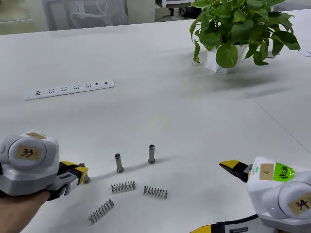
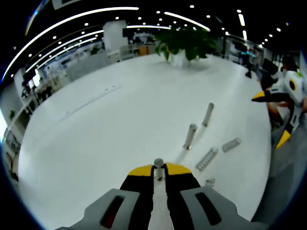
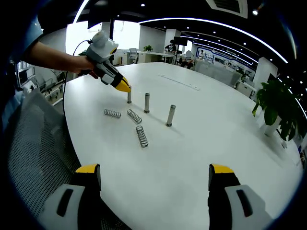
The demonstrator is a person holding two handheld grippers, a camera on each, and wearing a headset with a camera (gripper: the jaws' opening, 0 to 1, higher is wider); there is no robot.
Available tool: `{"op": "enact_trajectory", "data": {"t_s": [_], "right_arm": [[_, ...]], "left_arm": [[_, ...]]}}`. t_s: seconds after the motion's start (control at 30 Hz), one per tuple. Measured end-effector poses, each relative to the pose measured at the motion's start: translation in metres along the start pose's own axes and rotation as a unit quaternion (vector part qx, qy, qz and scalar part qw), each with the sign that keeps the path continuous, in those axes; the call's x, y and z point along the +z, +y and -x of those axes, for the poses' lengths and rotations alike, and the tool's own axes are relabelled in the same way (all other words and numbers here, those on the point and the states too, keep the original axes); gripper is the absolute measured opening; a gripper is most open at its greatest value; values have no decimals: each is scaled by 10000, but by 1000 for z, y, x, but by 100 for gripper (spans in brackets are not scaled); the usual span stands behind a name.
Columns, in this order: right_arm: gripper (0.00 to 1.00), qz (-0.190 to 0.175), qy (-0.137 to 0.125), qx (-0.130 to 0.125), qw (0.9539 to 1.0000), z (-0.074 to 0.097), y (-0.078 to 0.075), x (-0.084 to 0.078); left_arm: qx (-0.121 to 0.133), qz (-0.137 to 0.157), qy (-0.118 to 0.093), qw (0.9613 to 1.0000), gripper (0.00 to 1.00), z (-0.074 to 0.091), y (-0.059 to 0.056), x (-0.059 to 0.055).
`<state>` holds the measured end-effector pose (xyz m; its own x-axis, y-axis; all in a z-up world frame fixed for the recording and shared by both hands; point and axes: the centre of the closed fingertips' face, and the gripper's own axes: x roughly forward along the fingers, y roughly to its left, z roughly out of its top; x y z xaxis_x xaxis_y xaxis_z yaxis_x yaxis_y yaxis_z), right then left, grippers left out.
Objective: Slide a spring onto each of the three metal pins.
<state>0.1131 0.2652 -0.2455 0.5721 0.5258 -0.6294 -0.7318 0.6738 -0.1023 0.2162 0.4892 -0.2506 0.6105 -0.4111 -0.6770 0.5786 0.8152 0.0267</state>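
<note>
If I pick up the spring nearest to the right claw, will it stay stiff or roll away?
The spring probably rolls easily: it lies on its side on the smooth table. Its thin, open coils suggest it is light and, unlike the pin in the left claw, will squash if the right claw squeezes hard.

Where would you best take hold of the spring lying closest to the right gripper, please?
I'd grip across its middle coils, from above: the spring lies flat on the table with open space on both sides, leaving both ends free.
</note>
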Motion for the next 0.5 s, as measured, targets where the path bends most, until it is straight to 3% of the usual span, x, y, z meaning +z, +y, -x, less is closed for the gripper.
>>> {"op": "enact_trajectory", "data": {"t_s": [0.5], "right_arm": [[94,10,7,6,10000,0,1,1]], "left_arm": [[29,-52,-20,10000,8,2,0,-1]]}}
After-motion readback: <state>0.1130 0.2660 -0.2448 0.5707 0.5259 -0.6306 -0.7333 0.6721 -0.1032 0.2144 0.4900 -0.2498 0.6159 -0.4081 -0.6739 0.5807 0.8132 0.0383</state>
